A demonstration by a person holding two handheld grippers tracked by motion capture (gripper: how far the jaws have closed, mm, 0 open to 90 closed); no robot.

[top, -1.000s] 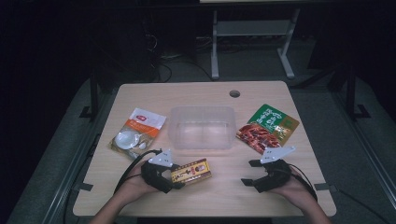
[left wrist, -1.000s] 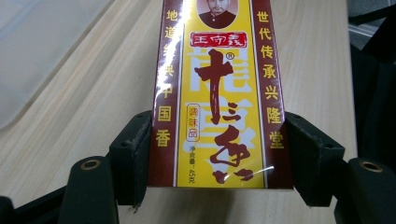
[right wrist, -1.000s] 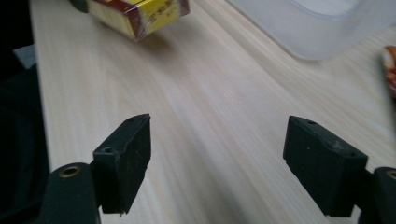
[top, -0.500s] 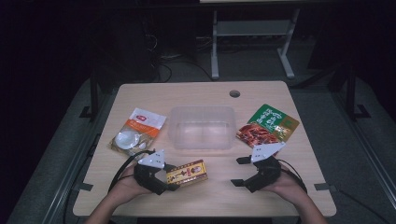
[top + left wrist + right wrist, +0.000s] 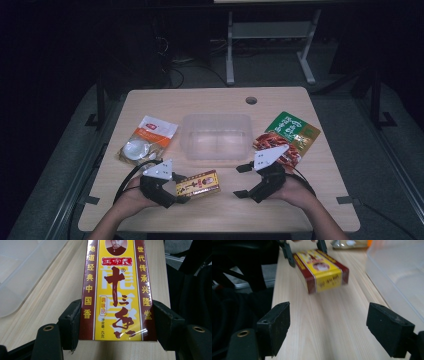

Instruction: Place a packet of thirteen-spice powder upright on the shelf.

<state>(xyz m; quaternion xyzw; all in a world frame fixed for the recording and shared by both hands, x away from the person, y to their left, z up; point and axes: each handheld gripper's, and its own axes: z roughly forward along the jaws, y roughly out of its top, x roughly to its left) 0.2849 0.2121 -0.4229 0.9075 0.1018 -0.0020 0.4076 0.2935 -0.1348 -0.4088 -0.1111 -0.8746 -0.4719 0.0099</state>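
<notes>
The yellow-and-maroon box (image 5: 198, 183) lies flat on the table (image 5: 300, 210), near the front edge and left of centre, with its long sides clamped between the two pads of the left gripper (image 5: 172, 191). From the high view it reads as a small printed carton. The left gripper view adds the print: red brush characters down a yellow panel, maroon side bands with yellow Chinese characters, a small portrait at the top and "45克" in small type near the bottom. That view also shows each pad (image 5: 71, 323) pressed against a side of the box, so the jaws are closed on it at box width.

The right gripper (image 5: 243, 180) hovers over bare wood to the right of the box, apart from it, its jaws standing wide with nothing between them. Its own view looks along the tabletop at the box's short end, with the left gripper's jaws gripping the far end.

Behind both grippers sits the clear plastic bin (image 5: 216, 137), its wall close beside the right gripper's path in the right gripper view. Open wood runs between box and bin. A green and red packet (image 5: 287, 135) lies right of the bin, just behind the right gripper, and an orange-topped pouch (image 5: 147, 140) lies to its left; their print is too small to read.
</notes>
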